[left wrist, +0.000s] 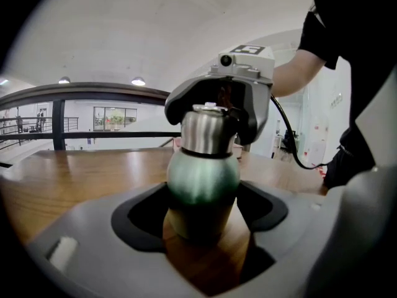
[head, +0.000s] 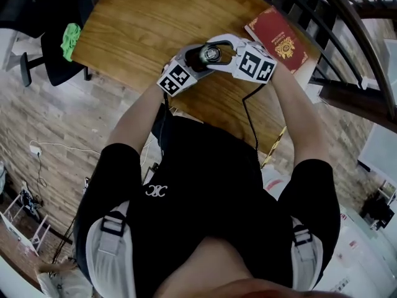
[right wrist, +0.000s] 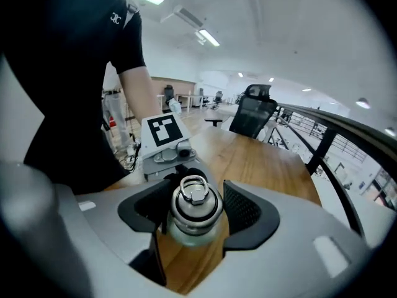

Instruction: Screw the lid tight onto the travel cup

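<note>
left gripper (left wrist: 201,211) clamps the travel cup (left wrist: 203,172) body from its 8 o'clock, mid-table (head: 136,30); right gripper (right wrist: 193,213) at 3 o'clock is closed on the lid (right wrist: 194,197); risks: crooked lid cross-threads; smooth steel slips under torque; red book (head: 277,39) beyond, 1 o'clock.

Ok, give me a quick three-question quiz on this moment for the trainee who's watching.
1. True or false: the left gripper holds the travel cup by its lid.
2. What else lies on the table? A) a red book B) a plate C) a phone
3. Fill in: the ring-topped lid stands between the jaws of the ___ gripper.
Key: 1 false, it grips the green body; 2 A; 3 the right gripper.
</note>
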Tool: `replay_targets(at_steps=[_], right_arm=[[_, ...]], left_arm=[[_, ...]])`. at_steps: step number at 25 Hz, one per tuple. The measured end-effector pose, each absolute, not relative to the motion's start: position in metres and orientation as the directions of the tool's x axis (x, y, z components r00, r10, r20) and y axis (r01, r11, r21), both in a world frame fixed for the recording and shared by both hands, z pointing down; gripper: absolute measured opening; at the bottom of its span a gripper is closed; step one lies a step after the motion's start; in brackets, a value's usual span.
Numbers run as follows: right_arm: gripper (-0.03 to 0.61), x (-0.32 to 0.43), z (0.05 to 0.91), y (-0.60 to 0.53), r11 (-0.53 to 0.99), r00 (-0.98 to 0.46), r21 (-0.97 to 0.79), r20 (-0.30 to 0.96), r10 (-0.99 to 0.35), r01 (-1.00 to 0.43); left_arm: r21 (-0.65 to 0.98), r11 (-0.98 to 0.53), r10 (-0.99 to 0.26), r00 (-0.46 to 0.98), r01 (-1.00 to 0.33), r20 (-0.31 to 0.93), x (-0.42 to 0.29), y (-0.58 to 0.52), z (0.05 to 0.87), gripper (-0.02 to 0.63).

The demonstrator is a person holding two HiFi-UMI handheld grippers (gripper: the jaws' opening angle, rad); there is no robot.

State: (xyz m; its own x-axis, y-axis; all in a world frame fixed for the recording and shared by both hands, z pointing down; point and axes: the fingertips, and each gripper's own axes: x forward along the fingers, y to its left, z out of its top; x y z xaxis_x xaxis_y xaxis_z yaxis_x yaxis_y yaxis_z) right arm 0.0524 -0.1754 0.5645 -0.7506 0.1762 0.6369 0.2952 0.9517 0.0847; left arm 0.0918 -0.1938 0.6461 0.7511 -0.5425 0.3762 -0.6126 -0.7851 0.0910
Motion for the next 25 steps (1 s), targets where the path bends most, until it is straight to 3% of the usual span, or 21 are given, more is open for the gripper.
replay_targets(at_steps=[5,10,18,25], right_arm=[[0.268,0.052,0.558,-0.184,0.993,-0.877,0.103,0.481,0.002,0.058],[0.268,0.055,0.554,-0.192,0.978,-0.916,0.063,0.345,-0.207,-0.197],[0.268,0.06,0.554,-0.2,0.867,-0.843,-0.007,0.242,-0.481,-0.497],[0.268,0.063,0.557,-0.205,0.772,-0.762,-0.067,0.237,-0.603,-0.632]], left_arm=[[0.091,-0.779,-0.548,0.745,-0.62,0.38,0.092,-0.194,0.648,0.399],[0.09,-0.771,-0.556,0.735,-0.63,0.387,0.091,-0.194,0.648,0.399],[0.079,-0.755,-0.575,0.715,-0.651,0.397,0.091,-0.194,0.649,0.399],[0.069,-0.74,-0.595,0.699,-0.669,0.396,0.09,-0.195,0.65,0.4]])
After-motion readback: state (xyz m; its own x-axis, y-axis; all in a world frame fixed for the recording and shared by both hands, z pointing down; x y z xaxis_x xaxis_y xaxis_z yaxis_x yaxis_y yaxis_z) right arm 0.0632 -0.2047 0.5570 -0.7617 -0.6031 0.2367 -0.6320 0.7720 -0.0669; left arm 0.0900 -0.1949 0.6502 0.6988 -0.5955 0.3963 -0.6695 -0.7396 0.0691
